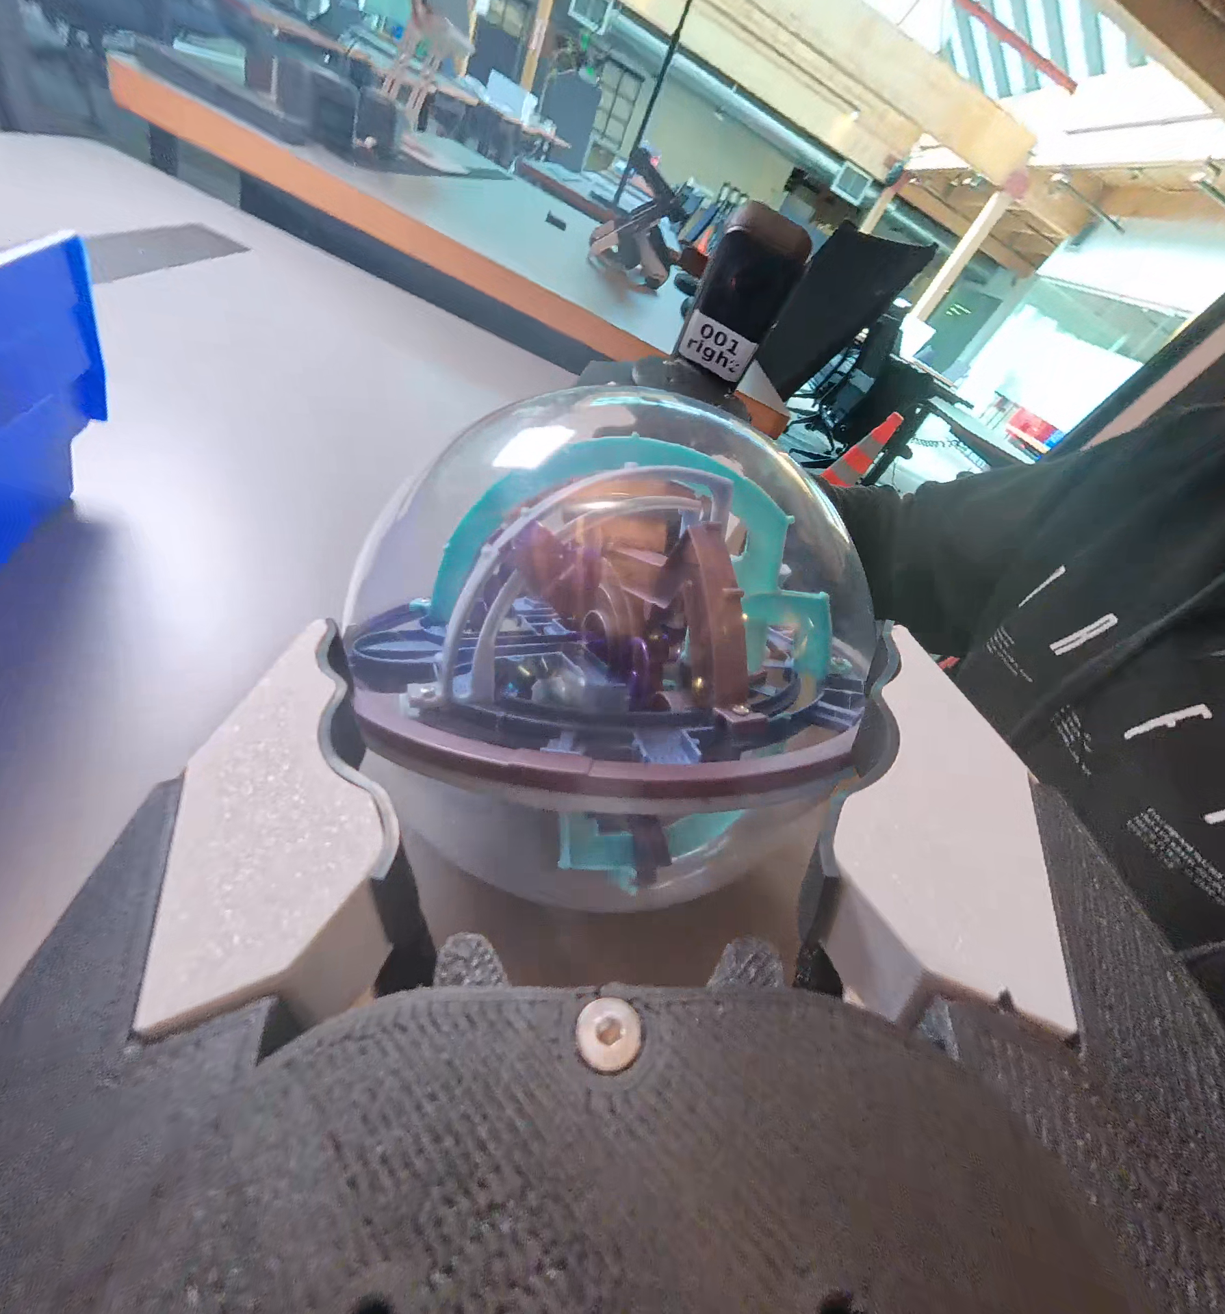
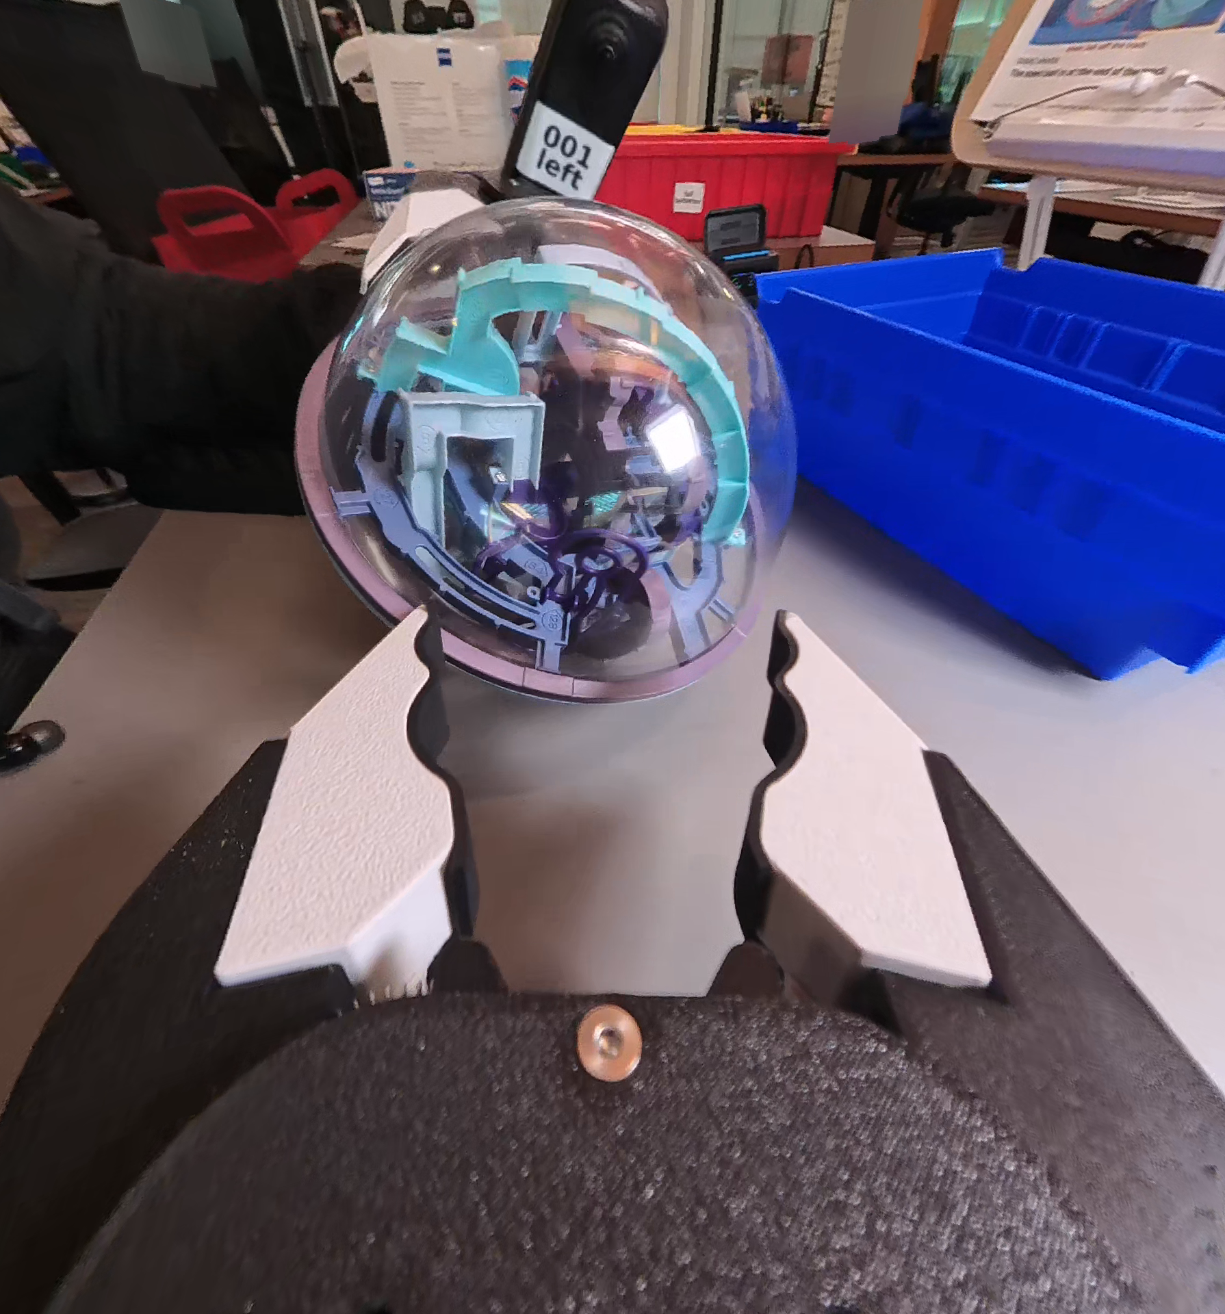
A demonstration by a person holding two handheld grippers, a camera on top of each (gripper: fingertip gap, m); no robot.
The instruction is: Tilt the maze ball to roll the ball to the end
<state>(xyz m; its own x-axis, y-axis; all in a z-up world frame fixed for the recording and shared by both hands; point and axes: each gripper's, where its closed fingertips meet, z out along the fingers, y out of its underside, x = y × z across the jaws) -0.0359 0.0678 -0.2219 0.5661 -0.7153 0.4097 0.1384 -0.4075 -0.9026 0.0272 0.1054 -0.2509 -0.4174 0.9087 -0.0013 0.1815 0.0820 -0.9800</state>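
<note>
The maze ball (image 1: 610, 604) is a clear sphere with teal, brown and purple tracks inside and a maroon ring around its middle. My left gripper (image 1: 608, 633) is shut on it, with both pads against the ring at the sides. In the right wrist view the maze ball (image 2: 546, 441) is tilted, its dome leaning toward me, low over the table (image 2: 1022, 818). My right gripper (image 2: 602, 626) is open with its fingertips (image 2: 787, 640) just short of the ball's near underside, not pressing on it. The left gripper's camera (image 2: 581, 85) rises behind the ball.
A blue bin (image 2: 1022, 441) stands on the table to the right of the ball; it also shows in the left wrist view (image 1: 19, 398). A person's dark sleeve (image 1: 1022, 569) reaches in. A red bin (image 2: 716, 178) and a sheet on a stand (image 2: 1129, 71) are behind.
</note>
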